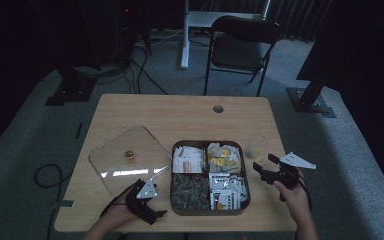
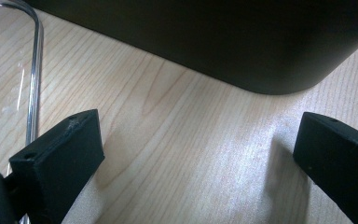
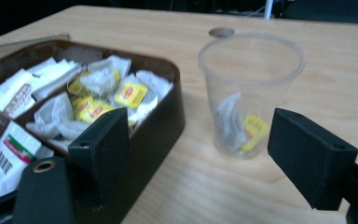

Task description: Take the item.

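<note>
Lid (image 1: 125, 156) of clear plastic lies flat at the left of the table (image 1: 180, 112), and just below its near corner the left hand-held gripper (image 1: 155, 212) rests with its jaws spread and nothing between them, beside the dark box (image 1: 210, 177). The box sits in the middle, four compartments full of tea bags (image 3: 121, 95) and sachets. To its right stands a clear cup (image 3: 249, 93), upright, with a tea bag (image 3: 244, 128) already at its bottom. The right hand-held gripper (image 3: 198, 154) is just short of that cup, jaws spread wide and empty; the cup shows between and beyond them, not touched, while the left jaw stands in front of the box wall.

The step in hand looks like a reach for the cup. To do it well, the gripper should go forward until the jaws straddle the cup wall, clear of the box edge, then close gently: thin plastic buckles or tips easily.
</note>
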### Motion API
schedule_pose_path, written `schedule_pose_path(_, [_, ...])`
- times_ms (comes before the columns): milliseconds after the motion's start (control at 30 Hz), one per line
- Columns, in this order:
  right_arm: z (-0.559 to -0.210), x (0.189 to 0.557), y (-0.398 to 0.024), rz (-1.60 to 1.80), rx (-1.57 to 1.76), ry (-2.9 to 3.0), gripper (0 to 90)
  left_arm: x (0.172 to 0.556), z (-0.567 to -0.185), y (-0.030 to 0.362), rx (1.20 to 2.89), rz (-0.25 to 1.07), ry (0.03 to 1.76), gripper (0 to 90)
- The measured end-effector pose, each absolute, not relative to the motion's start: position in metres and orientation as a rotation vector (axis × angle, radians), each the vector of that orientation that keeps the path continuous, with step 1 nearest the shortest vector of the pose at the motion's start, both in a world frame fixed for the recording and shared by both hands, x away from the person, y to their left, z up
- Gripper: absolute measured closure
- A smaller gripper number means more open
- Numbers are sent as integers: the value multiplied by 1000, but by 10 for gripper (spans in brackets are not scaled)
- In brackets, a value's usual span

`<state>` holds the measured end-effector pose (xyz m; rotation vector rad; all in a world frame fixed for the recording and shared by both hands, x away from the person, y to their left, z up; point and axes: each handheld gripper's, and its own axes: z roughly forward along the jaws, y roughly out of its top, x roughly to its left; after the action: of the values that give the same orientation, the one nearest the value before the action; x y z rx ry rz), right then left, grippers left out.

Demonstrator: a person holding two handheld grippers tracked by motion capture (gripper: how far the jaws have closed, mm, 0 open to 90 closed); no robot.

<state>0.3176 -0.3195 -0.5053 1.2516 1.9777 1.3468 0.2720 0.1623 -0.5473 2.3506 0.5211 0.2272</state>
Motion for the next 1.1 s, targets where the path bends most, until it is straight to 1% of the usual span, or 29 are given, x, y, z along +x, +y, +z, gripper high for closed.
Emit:
schedule_pose_path(267, [-525,314,-314,1291,1254,2057,188,272,-547,162,2351,227,521,15])
schedule_pose_path(833, [-547,306,-311,1179,1263,2190,176,272,-547,162,2351,227,521,14])
schedule_pose_path(1100, [-549,307,-305,1074,1242,2266,170,272,-547,162,2353,228,520,14])
